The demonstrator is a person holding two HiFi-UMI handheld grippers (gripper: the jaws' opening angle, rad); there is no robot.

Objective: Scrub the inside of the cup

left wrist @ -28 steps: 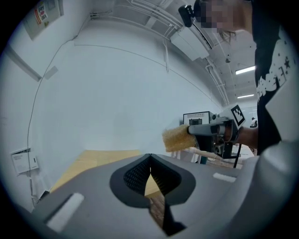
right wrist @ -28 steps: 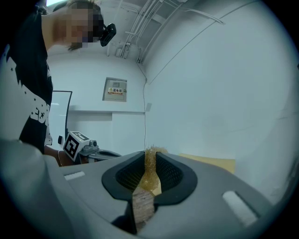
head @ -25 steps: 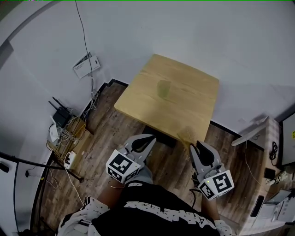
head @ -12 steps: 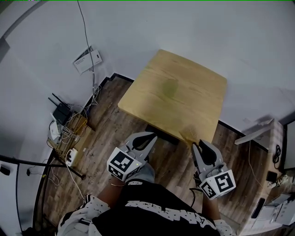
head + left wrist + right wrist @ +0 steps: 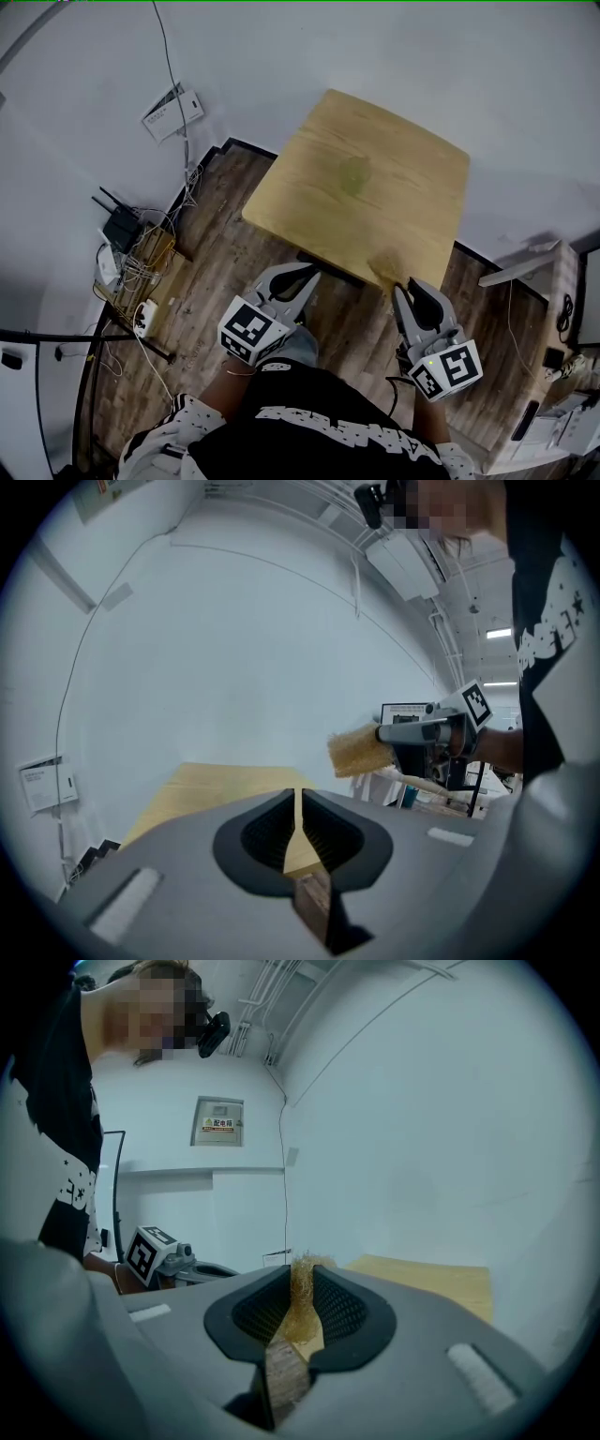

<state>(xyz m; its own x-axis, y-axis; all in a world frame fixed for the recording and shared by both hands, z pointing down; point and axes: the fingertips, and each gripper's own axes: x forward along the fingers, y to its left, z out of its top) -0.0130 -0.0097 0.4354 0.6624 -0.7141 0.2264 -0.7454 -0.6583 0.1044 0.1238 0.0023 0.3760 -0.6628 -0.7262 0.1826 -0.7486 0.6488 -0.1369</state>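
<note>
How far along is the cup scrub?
Done: yellow fibrous scrubber clamped in the right gripper. In hand: nothing else; left gripper shut, empty. Left: everything with the translucent greenish cup, untouched on the light wooden table, both grippers short of it.

Light wooden table [image 5: 403,211], dark plank floor [image 5: 220,272], black router [image 5: 120,226], tangled cables [image 5: 142,267]

I see a matt pale wood worktop [image 5: 412,187], darker wood-plank floor [image 5: 225,272], a coarse fibrous scrubber [image 5: 356,752], and smooth grey plastic jaws, mesh-textured black inside, on the right gripper [image 5: 300,1277].
</note>
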